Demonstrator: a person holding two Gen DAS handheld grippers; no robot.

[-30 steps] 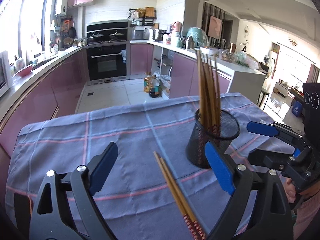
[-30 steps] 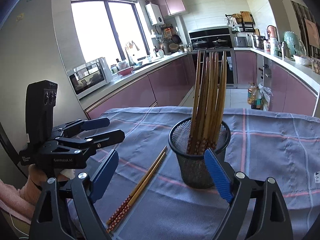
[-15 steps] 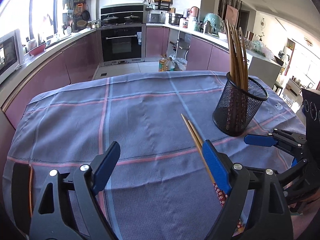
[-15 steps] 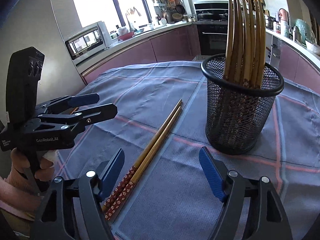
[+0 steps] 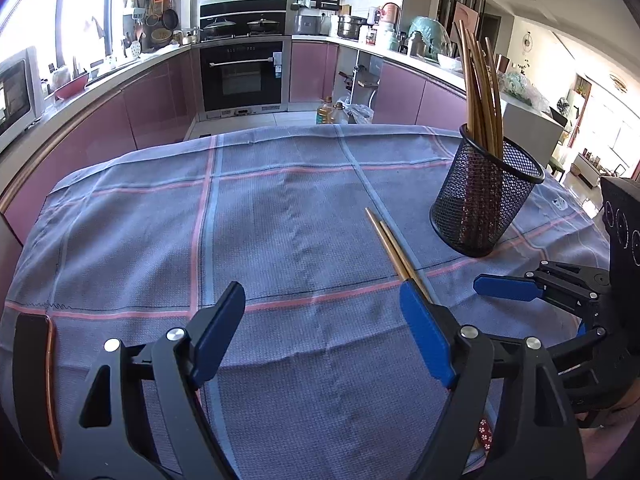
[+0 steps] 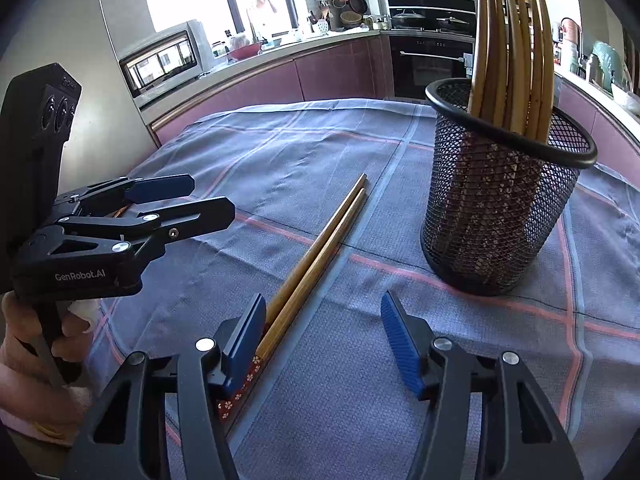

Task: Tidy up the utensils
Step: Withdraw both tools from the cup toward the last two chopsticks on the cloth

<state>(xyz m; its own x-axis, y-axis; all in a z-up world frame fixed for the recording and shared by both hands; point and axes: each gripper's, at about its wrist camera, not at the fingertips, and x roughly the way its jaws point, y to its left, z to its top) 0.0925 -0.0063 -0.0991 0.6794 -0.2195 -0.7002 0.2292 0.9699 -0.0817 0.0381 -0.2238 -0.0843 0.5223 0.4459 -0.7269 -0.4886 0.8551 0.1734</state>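
Observation:
A pair of wooden chopsticks (image 6: 320, 252) with red patterned ends lies flat on the blue checked tablecloth (image 6: 280, 152); it also shows in the left wrist view (image 5: 392, 248). A black mesh cup (image 6: 500, 208) holding several chopsticks upright stands to their right, seen also in the left wrist view (image 5: 480, 196). My right gripper (image 6: 324, 340) is open and low over the cloth, its left finger beside the chopsticks' patterned ends. My left gripper (image 5: 320, 332) is open and empty, left of the chopsticks; it appears in the right wrist view (image 6: 192, 200).
Beyond the table is a kitchen with pink cabinets (image 5: 160, 108), an oven (image 5: 240, 76) and a microwave (image 6: 164, 60). The table's far edge (image 5: 280, 130) drops to the floor. A dark object with a copper edge (image 5: 36, 380) lies at the near left.
Both grippers have drawn back and dropped lower toward the near end of the lying chopsticks. The right gripper's left finger now sits beside their patterned ends. Both stay open.

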